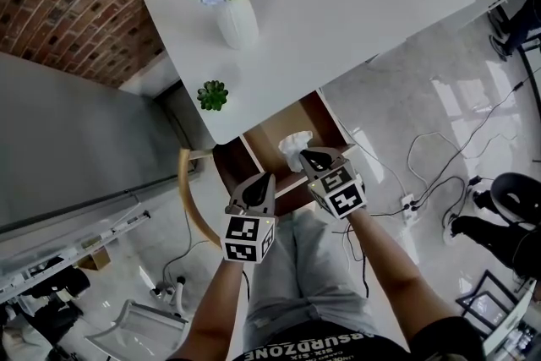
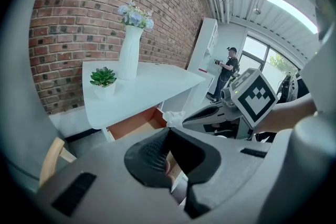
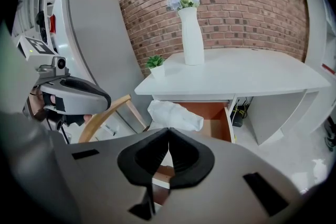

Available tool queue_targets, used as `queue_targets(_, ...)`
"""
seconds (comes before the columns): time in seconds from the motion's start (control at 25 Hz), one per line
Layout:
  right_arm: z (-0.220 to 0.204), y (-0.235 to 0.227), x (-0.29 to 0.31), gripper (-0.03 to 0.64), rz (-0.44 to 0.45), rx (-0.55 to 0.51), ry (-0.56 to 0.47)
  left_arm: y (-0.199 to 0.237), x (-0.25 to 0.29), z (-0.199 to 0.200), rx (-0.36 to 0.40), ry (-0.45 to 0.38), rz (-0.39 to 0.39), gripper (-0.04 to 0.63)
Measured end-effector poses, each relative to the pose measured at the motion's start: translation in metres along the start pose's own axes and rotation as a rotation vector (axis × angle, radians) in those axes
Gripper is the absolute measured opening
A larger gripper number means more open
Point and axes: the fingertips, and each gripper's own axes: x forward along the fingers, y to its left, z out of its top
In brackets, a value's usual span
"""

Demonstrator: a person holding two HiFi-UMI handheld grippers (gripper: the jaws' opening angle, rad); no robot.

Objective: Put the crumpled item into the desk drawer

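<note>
Worktop (image 1: 338,4): white, against a brick wall, carrying a tall white vase (image 1: 237,21) of flowers and a small potted succulent (image 1: 213,95).

Drawer (image 1: 264,138): pulled out below the worktop's front edge. Brown interior exposed, nothing seen lying in it.

Right gripper (image 1: 309,155): fingers pressed together. Its own view shows the crumpled item (image 1: 294,145), white and paper-like, standing out past the tips. Read as pinched. The item hangs over the open drawer and is not yet resting in it.

Left gripper (image 1: 264,182): fingers closed with nothing between them, held just beside the right one, near the drawer front.

Step in hand (judgement): carry is about done and placement is pending. The next move calls for lowering the right tips into the drawer cavity, clear of the worktop's underside, then parting the fingers so the item drops. The drawer may need pushing shut afterwards, and the left gripper is free for that.

Not resolved:
- The back of the drawer lies under the worktop.
- Its front edge is partly covered by both grippers in the head view.
- How much of the item sits between the right fingers is hidden by the fingers themselves.
</note>
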Motion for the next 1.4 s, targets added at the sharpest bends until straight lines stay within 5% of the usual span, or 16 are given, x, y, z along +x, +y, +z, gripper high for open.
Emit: queue_targets(1.4,-0.032,-0.001,0.046,0.0,0.027,-0.174,0.145,0.004,0.014,-0.019,0.001,0.054,-0.034,-0.003)
